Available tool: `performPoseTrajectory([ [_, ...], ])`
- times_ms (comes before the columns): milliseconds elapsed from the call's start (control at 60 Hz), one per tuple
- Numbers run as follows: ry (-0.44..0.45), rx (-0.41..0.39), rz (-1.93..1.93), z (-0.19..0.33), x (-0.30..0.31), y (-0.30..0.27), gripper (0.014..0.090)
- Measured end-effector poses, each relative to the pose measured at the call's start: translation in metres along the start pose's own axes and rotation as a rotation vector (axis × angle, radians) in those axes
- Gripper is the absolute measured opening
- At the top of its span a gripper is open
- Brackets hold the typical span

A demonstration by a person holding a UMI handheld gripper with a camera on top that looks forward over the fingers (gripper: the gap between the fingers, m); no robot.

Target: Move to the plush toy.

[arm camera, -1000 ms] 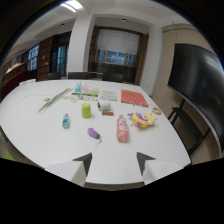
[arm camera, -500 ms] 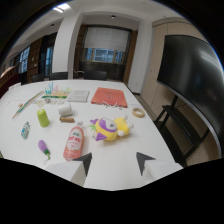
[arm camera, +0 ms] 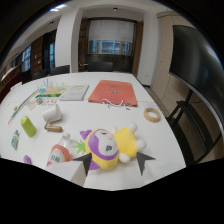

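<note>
- Hand-held gripper (arm camera: pixel 113 162) is hovering released, fingers spread.
- Plush toy (arm camera: pixel 111 146) is lying on the white tabletop (arm camera: pixel 100 112) just ahead, between the fingertips, long axis running crosswise.

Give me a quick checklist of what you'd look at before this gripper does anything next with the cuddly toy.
1. Plush toy in sight, lying on the white table: ok.
2. Toy lined up with the gripper, between its fingertips: ok.
3. Fingers open with a gap either side of the toy: ok.
4. Pink packet lies close beside the toy and might get nudged: not ok.
5. Tape roll well beyond and clear of the path: ok.
6. Whether the gripper is low enough to close on the toy: cannot tell.
</note>
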Motion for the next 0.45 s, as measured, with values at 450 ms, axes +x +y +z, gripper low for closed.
performPoseTrajectory([
  [450, -0.012, -0.004, -0.01, 0.0064, 0.0055, -0.0014, 0.085],
])
